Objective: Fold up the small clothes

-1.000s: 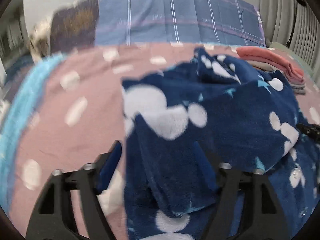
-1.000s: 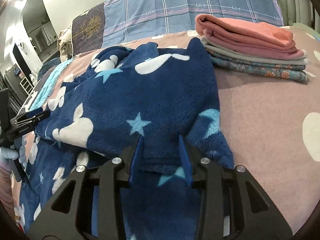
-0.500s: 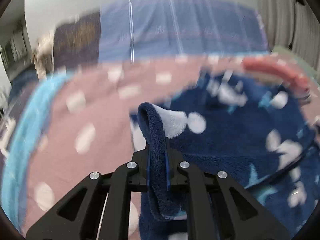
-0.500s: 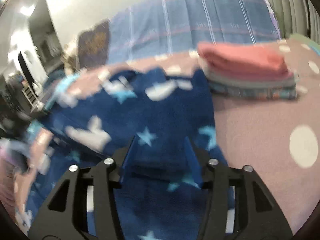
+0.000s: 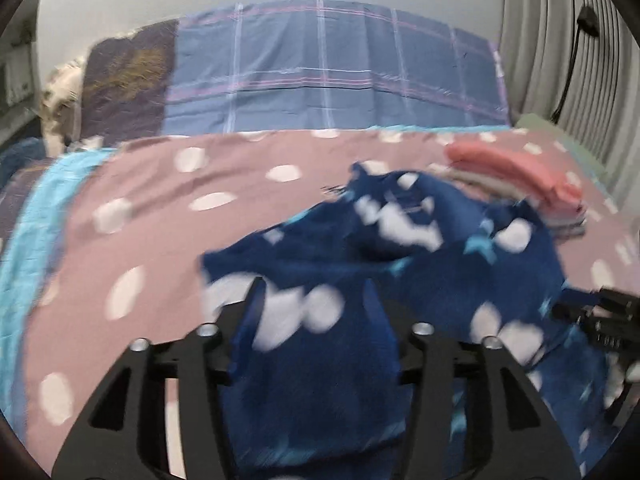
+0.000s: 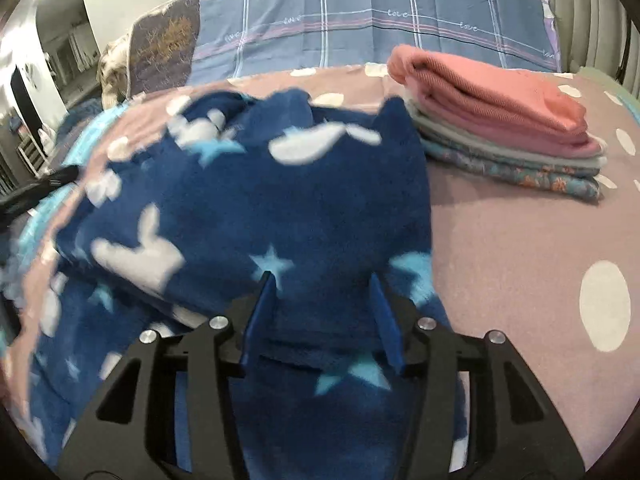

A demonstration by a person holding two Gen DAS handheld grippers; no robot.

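Note:
A dark blue fleece garment point(image 5: 420, 272) with white shapes and light blue stars lies rumpled on the pink dotted bed cover point(image 5: 160, 216). My left gripper point(image 5: 316, 296) is open, its blue pads point(image 5: 250, 320) on either side of a fold of the fleece. My right gripper point(image 6: 322, 300) is open too, its pads point(image 6: 260, 312) astride the fleece point(image 6: 260, 208) near its right edge. The right gripper also shows at the right edge of the left wrist view point(image 5: 600, 316).
A stack of folded clothes point(image 6: 500, 124), pink on top, sits at the back right of the bed. A blue plaid pillow point(image 6: 380, 20) and a dark patterned one point(image 6: 164, 48) stand against the headboard. A light blue edge point(image 5: 24, 240) borders the bed's left side.
My left gripper, shut on a fold of fleece half a second ago, has opened and the fold has dropped. The right gripper has stayed open over the garment.

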